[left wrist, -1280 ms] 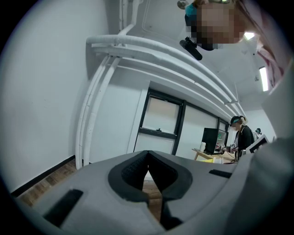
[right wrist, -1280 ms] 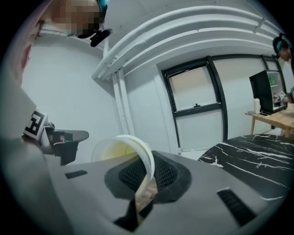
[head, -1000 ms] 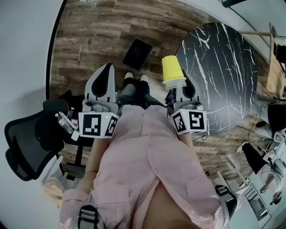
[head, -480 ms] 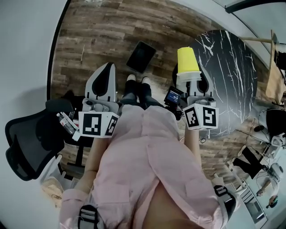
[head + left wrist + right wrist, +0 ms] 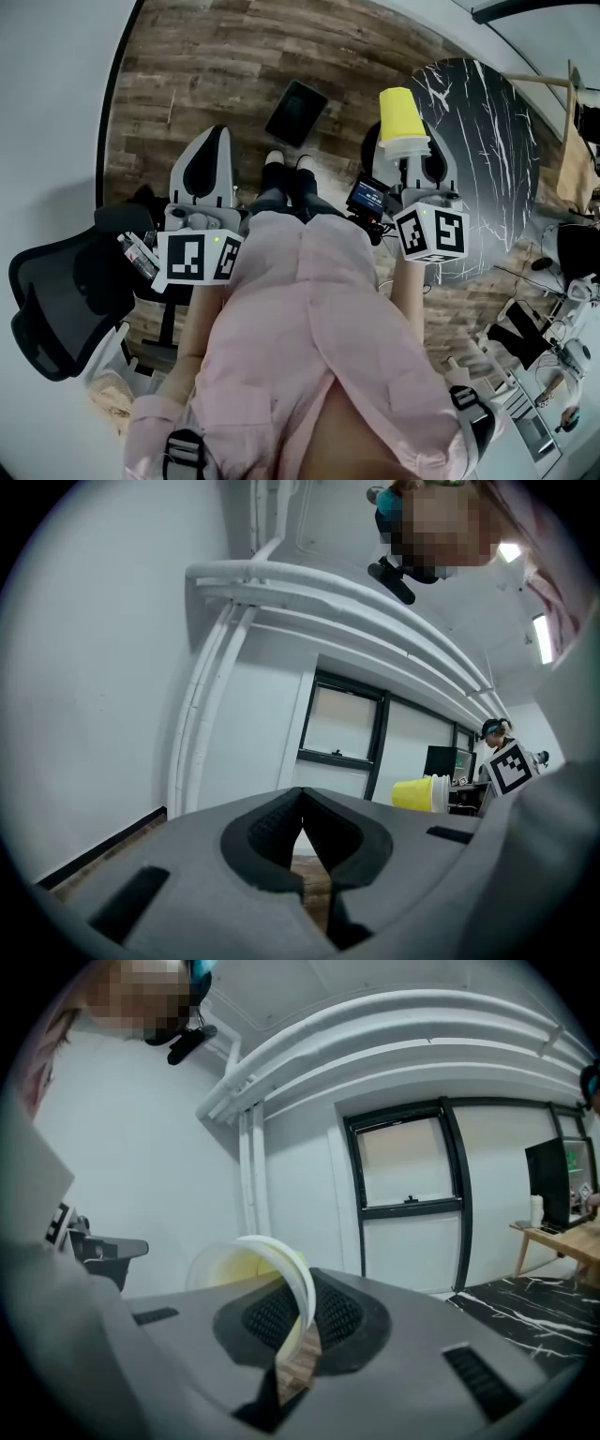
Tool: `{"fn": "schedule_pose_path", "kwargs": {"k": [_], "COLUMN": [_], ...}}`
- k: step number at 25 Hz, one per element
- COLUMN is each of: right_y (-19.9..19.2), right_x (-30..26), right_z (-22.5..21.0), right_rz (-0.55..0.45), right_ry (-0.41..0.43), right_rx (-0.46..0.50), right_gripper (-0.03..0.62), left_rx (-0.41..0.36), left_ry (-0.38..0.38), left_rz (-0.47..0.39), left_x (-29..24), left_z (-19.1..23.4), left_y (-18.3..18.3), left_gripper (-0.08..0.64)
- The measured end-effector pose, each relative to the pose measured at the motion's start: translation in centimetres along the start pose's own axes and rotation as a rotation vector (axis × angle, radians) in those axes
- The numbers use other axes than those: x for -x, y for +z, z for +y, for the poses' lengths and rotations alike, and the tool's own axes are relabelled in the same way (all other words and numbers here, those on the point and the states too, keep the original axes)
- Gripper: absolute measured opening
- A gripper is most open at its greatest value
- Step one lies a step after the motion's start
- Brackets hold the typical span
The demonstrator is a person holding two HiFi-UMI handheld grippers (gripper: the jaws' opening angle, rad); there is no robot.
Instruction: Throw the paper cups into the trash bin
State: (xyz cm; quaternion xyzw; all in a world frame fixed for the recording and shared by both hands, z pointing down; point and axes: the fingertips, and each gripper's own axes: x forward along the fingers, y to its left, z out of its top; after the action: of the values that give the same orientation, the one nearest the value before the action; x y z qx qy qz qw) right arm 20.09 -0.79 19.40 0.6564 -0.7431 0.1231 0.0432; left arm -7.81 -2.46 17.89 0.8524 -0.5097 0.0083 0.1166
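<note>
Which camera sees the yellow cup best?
The head view: the whole yellow cup shows, its rim pinched in the right gripper. The right gripper view shows only the rim; the left gripper view shows it small, sideways.

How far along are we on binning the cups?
Done: one yellow paper cup is picked up, its rim pinched in the right gripper. In hand: it is held up near the edge of the black marble table. The left gripper is shut and empty. Left: the drop; no trash bin is clearly recognisable in any view.
</note>
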Motion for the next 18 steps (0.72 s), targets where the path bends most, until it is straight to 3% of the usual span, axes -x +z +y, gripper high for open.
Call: {"fn": "schedule_pose_path", "kwargs": {"k": [8,18], "right_y": [0.2,0.1], "right_x": [-0.2,-3.0], "right_z": [-0.8,-0.8], "right_rz": [0.015,0.065], "right_ry": [-0.012,0.063], "right_rx": [0.009,0.089], "right_gripper": [0.038,0.040], "left_rx": [0.008,0.013], "left_ry": [-0.047,-0.050], "left_rz": [0.008,0.026], "left_x": [-0.3,0.4], "left_z": [-0.6,0.2], "left_y": [-0.2,-0.8], "left_gripper": [0.015,0.015]}}
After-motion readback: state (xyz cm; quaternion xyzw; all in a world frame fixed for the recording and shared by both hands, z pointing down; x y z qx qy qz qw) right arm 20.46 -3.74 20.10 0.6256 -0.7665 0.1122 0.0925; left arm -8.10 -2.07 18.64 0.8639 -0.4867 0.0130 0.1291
